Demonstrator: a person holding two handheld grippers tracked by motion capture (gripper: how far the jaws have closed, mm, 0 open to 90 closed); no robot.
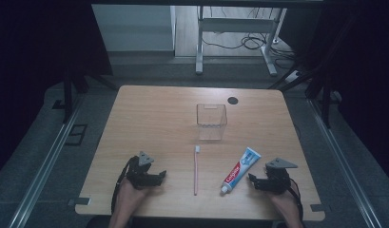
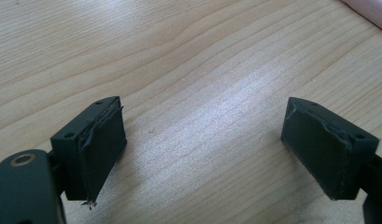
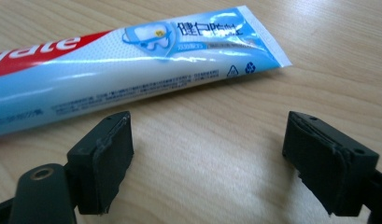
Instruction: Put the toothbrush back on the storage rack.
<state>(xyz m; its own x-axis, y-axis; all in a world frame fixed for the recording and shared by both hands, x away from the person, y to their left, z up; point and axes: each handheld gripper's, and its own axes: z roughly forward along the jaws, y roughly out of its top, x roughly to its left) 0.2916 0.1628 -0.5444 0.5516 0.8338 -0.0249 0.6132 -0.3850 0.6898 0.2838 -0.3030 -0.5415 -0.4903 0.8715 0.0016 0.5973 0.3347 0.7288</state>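
Both grippers, left (image 1: 159, 176) and right (image 1: 253, 180), gape wide, empty. Your right sits just beside the tube (image 1: 239, 169): squeeze mid-body and paste may ooze. Brush (image 1: 196, 171) rolls easily.

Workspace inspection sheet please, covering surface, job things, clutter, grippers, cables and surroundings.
Surface: wooden table, dark round spot near the far edge.
Job's things: toothpaste tube lying flat, cap toward the person; pink toothbrush lying flat, head toward the clear cup, which stands upright.
Clutter: nothing seen.
Grippers: left gripper open, bare wood between its jaws; right gripper open, beside the tube, not touching.
Cables: loose cables on the floor beyond.
Surroundings: white desk frame, dark curtains.
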